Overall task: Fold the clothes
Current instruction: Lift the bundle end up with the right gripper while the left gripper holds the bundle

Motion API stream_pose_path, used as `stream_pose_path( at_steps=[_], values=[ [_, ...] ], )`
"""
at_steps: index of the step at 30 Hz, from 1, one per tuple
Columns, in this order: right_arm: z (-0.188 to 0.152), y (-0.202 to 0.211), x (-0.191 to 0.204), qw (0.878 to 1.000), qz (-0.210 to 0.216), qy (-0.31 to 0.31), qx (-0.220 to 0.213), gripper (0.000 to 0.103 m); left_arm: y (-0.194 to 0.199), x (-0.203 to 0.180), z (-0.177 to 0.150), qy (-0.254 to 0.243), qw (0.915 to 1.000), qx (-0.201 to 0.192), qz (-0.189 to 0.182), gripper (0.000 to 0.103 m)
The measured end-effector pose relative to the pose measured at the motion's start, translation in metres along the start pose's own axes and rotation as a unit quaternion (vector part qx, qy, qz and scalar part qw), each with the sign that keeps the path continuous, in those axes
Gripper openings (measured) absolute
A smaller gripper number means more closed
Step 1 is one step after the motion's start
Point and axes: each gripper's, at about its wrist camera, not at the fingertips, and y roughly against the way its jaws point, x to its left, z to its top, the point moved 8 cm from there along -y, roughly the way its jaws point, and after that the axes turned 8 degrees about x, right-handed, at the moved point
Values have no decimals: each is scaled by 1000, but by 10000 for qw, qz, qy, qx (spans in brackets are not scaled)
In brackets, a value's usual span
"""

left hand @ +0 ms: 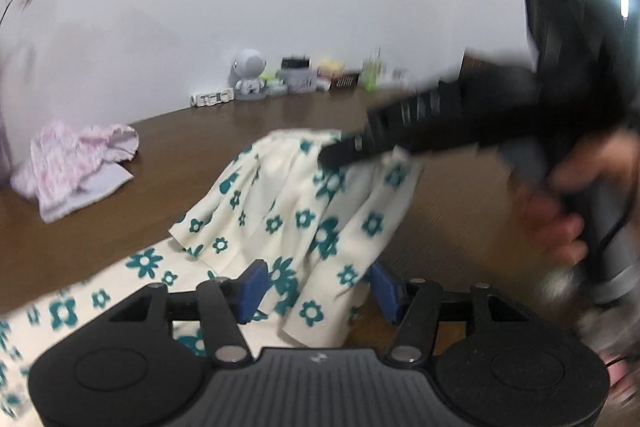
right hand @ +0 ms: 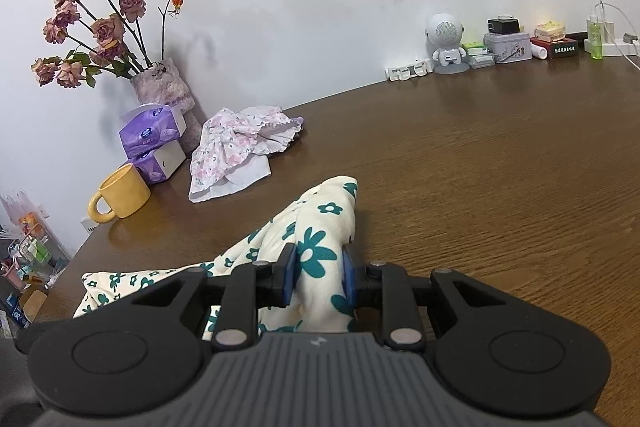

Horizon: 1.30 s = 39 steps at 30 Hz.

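Dried roses point(right hand: 86, 23) are held in a vase point(right hand: 162, 85) at the surface's point(right hand: 480, 167) far-left edge. The cream floral garment point(right hand: 320, 227) is clenched in the right claw point(right hand: 319, 281) above the near edge; it hangs between the left claw's point(left hand: 316, 291) spread pads, ungripped. A crumpled pink garment point(right hand: 240, 143) lies beyond.

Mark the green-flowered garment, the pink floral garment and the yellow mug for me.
green-flowered garment point(right hand: 320, 227): right wrist view, bunched fold ahead of the pads.
pink floral garment point(right hand: 236, 143): right wrist view, crumpled middle.
yellow mug point(right hand: 126, 193): right wrist view, side wall.
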Motion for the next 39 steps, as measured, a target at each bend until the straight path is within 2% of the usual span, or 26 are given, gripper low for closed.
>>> stream_pose_path(
  at_steps=[1, 4, 7, 12, 17, 18, 21, 26, 33, 39],
  values=[
    [0, 0, 1, 10000, -8, -2, -7, 23, -1, 1, 1, 12, 10000, -4, 44, 14],
    [-1, 0, 1, 10000, -45, -2, -9, 23, 0, 7, 3, 83, 9999, -72, 121, 9],
    [-1, 0, 0, 10000, -34, -44, 1, 23, 5, 10, 3, -213, 9993, -150, 282, 9],
    [0, -1, 1, 10000, -34, -40, -12, 23, -4, 4, -3, -855, 9947, 32, 570, 13],
    [0, -1, -1, 10000, -5, -89, -34, 23, -3, 3, -9, -1072, 9936, 167, 317, 14],
    [0, -1, -1, 9999, 6, -102, -37, 23, -2, 3, -9, -1125, 9930, 189, 320, 11],
    [0, 0, -1, 9999, 36, -107, -49, 23, -8, 5, -8, -1464, 9855, 221, 826, 9],
    [1, 2, 0, 9996, 151, -233, -103, 21, -16, -2, -11, -1674, 9828, 229, 744, 4],
    [9, 5, 11, 9997, 154, -90, -165, 20, -23, -1, -3, -1484, 9864, 188, 684, 5],
    [26, 8, 23, 9988, -219, 407, -137, 20, -44, -10, 18, -1085, 9924, 110, 574, 9]
  ],
)
